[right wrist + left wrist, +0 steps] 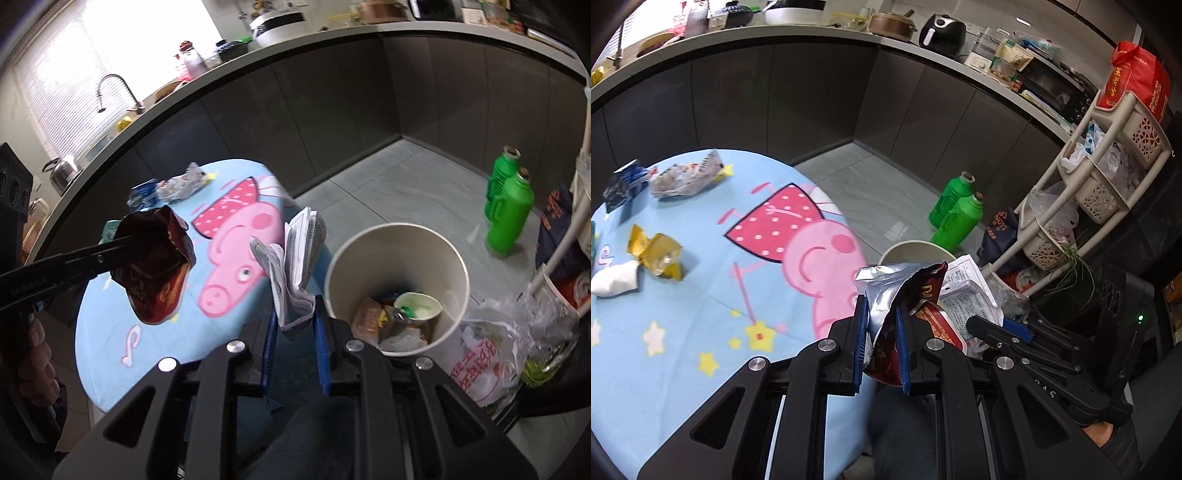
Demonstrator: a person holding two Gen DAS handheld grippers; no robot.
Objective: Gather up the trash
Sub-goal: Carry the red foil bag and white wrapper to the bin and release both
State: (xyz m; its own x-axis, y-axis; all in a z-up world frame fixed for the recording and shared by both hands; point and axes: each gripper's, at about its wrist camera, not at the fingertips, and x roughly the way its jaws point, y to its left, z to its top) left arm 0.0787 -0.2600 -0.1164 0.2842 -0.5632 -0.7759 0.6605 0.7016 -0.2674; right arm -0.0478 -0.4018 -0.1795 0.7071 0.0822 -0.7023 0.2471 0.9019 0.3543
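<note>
A: Left gripper has its fingers clamped on the wrapper, a dark red foil bag, silver on the inside, held in the air off the counter's right edge.

B: And the right gripper is pinching the paper, a folded printed leaflet, crumpled at the bottom where the blue pads meet it. It sticks up between the counter edge and the bin.

A: The bin stands on the floor just beside the counter, a pale round tub. Inside I can see a white cup and some mixed scraps at the bottom.

B: From the right wrist view the wrapper hangs over the counter's near side, well left of the bin, mouth gaping open.

A: More trash on the counter. A yellow packet near the left edge, with a white wad touching it on the near side.

B: At the far edge, a crumpled white bag and just beside it a blue packet.

A: The counter carries a light blue cloth with a pink pig printed on it.

B: Two green bottles stand together on the floor beyond the bin, near a rack of baskets.
</note>
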